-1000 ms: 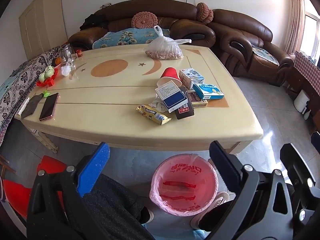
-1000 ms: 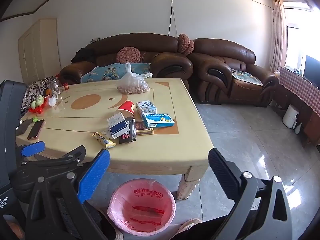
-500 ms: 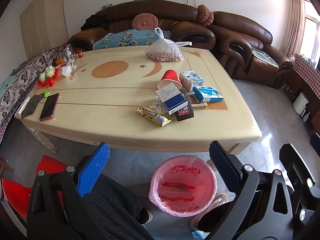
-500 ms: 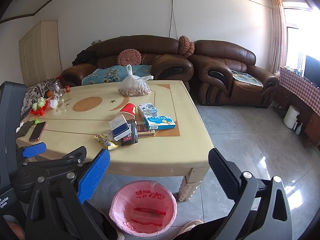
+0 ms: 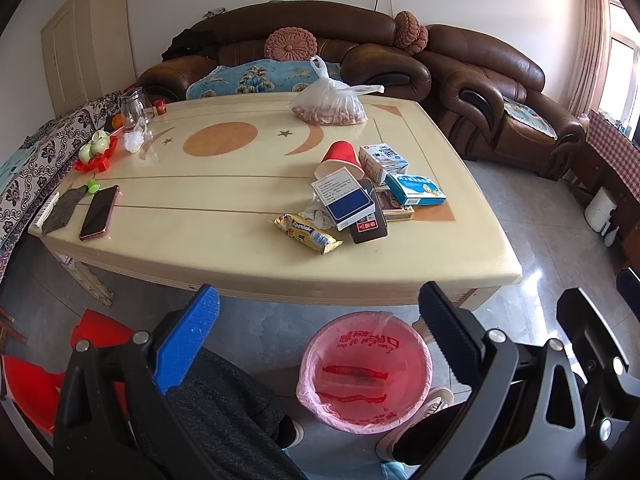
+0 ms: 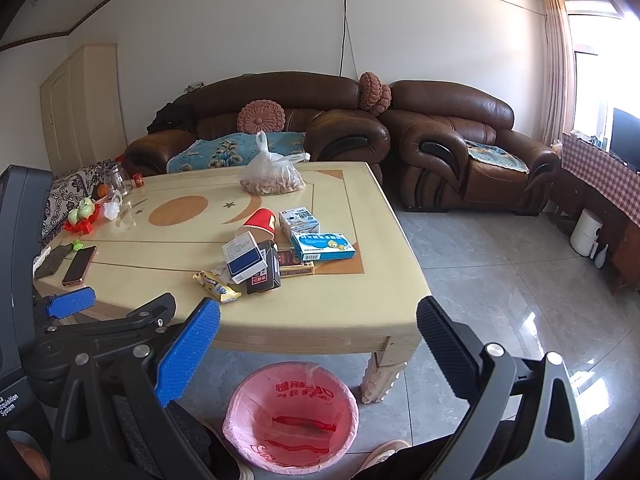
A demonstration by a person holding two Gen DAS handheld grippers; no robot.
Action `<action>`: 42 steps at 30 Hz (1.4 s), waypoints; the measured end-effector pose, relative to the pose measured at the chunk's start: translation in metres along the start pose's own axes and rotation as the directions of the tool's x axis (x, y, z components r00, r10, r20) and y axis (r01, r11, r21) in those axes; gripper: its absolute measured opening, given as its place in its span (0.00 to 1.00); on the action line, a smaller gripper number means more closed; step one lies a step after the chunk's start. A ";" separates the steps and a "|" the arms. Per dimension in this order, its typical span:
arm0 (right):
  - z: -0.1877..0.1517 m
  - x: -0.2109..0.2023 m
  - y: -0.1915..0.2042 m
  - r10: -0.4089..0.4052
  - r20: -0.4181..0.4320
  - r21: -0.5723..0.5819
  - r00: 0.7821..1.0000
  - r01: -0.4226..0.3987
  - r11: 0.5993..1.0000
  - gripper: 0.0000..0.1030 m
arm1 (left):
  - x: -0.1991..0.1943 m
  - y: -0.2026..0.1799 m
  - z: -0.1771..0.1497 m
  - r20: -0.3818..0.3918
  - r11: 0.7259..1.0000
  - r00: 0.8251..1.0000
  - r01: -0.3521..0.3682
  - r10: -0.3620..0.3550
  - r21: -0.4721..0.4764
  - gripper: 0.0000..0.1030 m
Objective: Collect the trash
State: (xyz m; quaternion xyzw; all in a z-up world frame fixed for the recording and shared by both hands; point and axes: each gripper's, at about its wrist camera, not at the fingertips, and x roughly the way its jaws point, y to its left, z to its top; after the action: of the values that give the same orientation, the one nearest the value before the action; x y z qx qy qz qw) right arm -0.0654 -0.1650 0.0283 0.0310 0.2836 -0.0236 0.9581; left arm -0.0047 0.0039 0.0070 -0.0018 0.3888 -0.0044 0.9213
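Observation:
A heap of trash lies on the cream table (image 5: 208,240) (image 6: 340,304): a red paper cup (image 5: 340,156) (image 6: 261,221), a white-and-blue box (image 5: 343,197) (image 6: 244,257), a black box (image 5: 369,227) (image 6: 265,276), a teal box (image 5: 416,189) (image 6: 323,246), a white carton (image 5: 383,158) (image 6: 299,218), a yellow snack wrapper (image 5: 307,233) (image 6: 216,286) and crumpled paper (image 5: 318,213). A pink-lined bin (image 5: 365,372) (image 6: 291,420) stands on the floor by the table's near edge. My left gripper (image 5: 320,312) and right gripper (image 6: 318,326) hang open and empty, short of the table.
A bag of nuts (image 5: 330,108) sits at the table's far side. A phone (image 5: 99,212), a grey case (image 5: 63,209), a glass jug (image 5: 134,109) and a red tray with green cups (image 5: 96,154) occupy the left end. Brown sofas (image 5: 500,92) stand behind. A person's legs (image 5: 224,412) and shoes flank the bin.
Both grippers have risen slightly and pulled back a little, so the table and bin sit lower in each view. Nothing on the table has moved, and the jaws stay open.

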 end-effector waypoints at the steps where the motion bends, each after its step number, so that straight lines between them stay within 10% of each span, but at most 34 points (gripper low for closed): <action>1: 0.000 0.000 0.000 0.003 -0.001 0.001 1.000 -0.003 1.000 0.94 | 0.000 -0.001 0.000 -0.001 1.000 1.000 -0.001 0.001 0.001 0.95; 42: 0.002 0.012 0.002 0.037 -0.008 -0.001 0.999 -0.037 0.999 0.94 | 0.009 0.005 0.002 -0.026 1.000 1.000 -0.006 0.005 -0.028 0.95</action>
State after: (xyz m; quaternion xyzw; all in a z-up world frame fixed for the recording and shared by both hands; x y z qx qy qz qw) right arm -0.0545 -0.1633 0.0233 0.0355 0.2867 -0.0055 0.9573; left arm 0.0029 0.0093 0.0015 -0.0134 0.4007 0.0035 0.9161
